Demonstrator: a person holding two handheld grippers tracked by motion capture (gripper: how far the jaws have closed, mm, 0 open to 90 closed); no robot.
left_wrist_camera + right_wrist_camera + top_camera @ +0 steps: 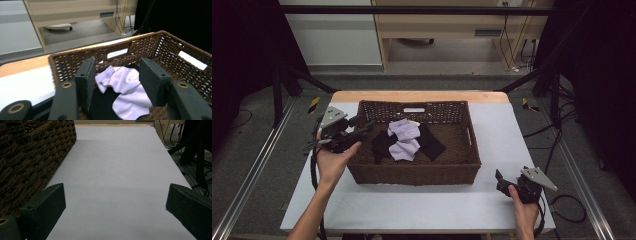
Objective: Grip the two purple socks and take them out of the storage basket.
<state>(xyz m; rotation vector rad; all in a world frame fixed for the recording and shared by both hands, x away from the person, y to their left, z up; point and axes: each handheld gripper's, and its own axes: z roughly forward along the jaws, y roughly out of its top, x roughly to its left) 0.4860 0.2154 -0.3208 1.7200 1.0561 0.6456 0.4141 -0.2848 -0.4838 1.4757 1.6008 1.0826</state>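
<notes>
A brown wicker basket stands in the middle of the white table. Inside it lie lilac socks on top of black socks. My left gripper hovers over the basket's left rim, pointing inward, open, with nothing between its pads. In the left gripper view the lilac sock and a black sock lie beyond the open left gripper, inside the basket. My right gripper rests low on the table at the right front, open. In the right gripper view the right gripper holds nothing.
The basket's wall runs along the left of the right gripper view, with bare table ahead. Metal rails flank the table. A wooden desk and cables stand beyond the far edge.
</notes>
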